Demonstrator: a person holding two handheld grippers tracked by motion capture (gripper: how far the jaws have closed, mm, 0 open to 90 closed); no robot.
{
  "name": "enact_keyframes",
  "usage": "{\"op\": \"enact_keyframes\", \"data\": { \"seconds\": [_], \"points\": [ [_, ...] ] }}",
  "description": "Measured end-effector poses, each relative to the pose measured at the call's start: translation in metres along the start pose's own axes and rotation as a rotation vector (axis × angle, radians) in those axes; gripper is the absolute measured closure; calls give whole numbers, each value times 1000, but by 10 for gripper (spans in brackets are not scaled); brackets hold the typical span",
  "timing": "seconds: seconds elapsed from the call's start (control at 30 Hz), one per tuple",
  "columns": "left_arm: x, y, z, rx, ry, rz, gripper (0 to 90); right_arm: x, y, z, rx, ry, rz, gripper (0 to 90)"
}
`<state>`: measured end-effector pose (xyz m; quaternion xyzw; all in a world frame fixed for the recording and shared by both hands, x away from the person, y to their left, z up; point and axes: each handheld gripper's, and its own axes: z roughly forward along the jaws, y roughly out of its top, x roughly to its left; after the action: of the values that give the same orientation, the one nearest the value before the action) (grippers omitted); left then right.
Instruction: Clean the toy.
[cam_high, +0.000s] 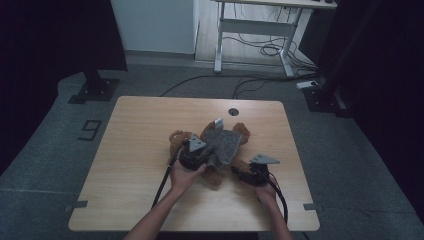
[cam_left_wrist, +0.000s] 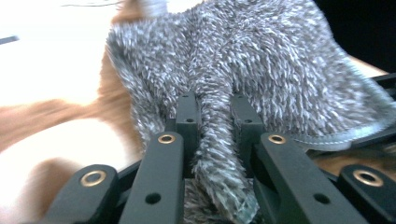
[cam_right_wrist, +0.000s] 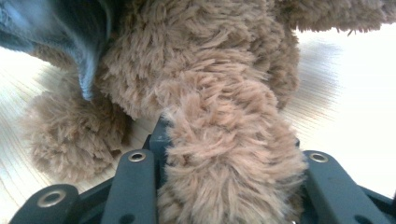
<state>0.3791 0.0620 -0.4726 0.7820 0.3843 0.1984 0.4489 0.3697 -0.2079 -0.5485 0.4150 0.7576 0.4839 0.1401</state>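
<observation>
Brown plush teddy bear (cam_high: 235, 165) lies near the middle of the light wooden table (cam_high: 135, 135), slightly toward the person's side, with a grey fuzzy cloth garment (cam_high: 222, 142) spread over its trunk. Brown limbs stick out past the grey cloth on the far right, the far left and the near side.

Left gripper (cam_high: 196, 154): jaws pinched together on a fold of the grey cloth. In the left gripper view the fold (cam_left_wrist: 215, 154) runs down between the two black jaws, pressed from both sides; the cloth fans out wide above the jaws, and its stitched hem (cam_left_wrist: 345, 136) shows at the right. View is blurred at the edges.

Right gripper (cam_high: 246, 176): jaws clamped on a brown plush limb of the bear. In the right gripper view the limb (cam_right_wrist: 229, 177) fills the gap between the jaws, fur bulging over both; a dark edge of the grey cloth (cam_right_wrist: 91, 70) hangs at upper left over the bear's body.

The two grippers sit near each other on the bear's near side, left on the cloth, right on the limb at the bear's near right.

Edges and room: bear is well apart from all four table edges. Bare wood lies open to the left, to the right, and on the far side, where a small round hole (cam_high: 233, 111) sits near the far edge. The person's forearms cross the near edge. Cables (cam_high: 162, 185) trail from both grippers back over the near part of the table.
</observation>
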Motion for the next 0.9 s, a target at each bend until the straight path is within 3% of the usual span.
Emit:
{"op": "enact_keyframes", "data": {
  "seconds": [0.03, 0.07, 0.1, 0.2, 0.23, 0.27, 0.37, 0.43, 0.47, 0.5, 0.67, 0.83, 0.9],
  "points": [
    [13, -3, -9, -15, 13, -24, 769, 0, 0, 0, 0, 0, 1, 575],
    [13, -3, -9, -15, 13, -24, 770, 0, 0, 0, 0, 0, 1, 575],
    [22, -5, -20, -35, 2, -47, 770, 1, 0, 1, -2, 5, 0, 573],
    [31, -7, -42, -82, 58, -15, 768, 2, -1, 1, -3, -3, -2, 573],
    [41, -11, -55, -94, 81, -29, 768, 2, -1, 1, -3, -2, 3, 573],
    [41, -11, -55, -94, 81, -29, 768, 2, -1, 1, -3, -2, 3, 573],
    [61, -25, -63, -89, 94, -93, 768, 2, -1, 1, -3, -4, 5, 573],
    [75, -40, -63, -62, 116, -133, 769, 2, -1, 1, -3, -5, 8, 573],
    [75, -40, -63, -62, 116, -133, 769, 2, -1, 1, -3, -4, 9, 573],
    [84, -52, -61, -50, 103, -176, 770, 2, -1, 1, -3, -3, 8, 573],
    [90, -65, -60, -28, 159, -165, 773, 2, -1, 2, -5, -1, 13, 573],
    [109, -81, -54, 51, 175, -223, 773, 2, -1, 2, -6, 0, 14, 572],
    [114, -87, -52, 55, 164, -259, 773, 2, -1, 2, -5, 1, 14, 573]
  ]
}}
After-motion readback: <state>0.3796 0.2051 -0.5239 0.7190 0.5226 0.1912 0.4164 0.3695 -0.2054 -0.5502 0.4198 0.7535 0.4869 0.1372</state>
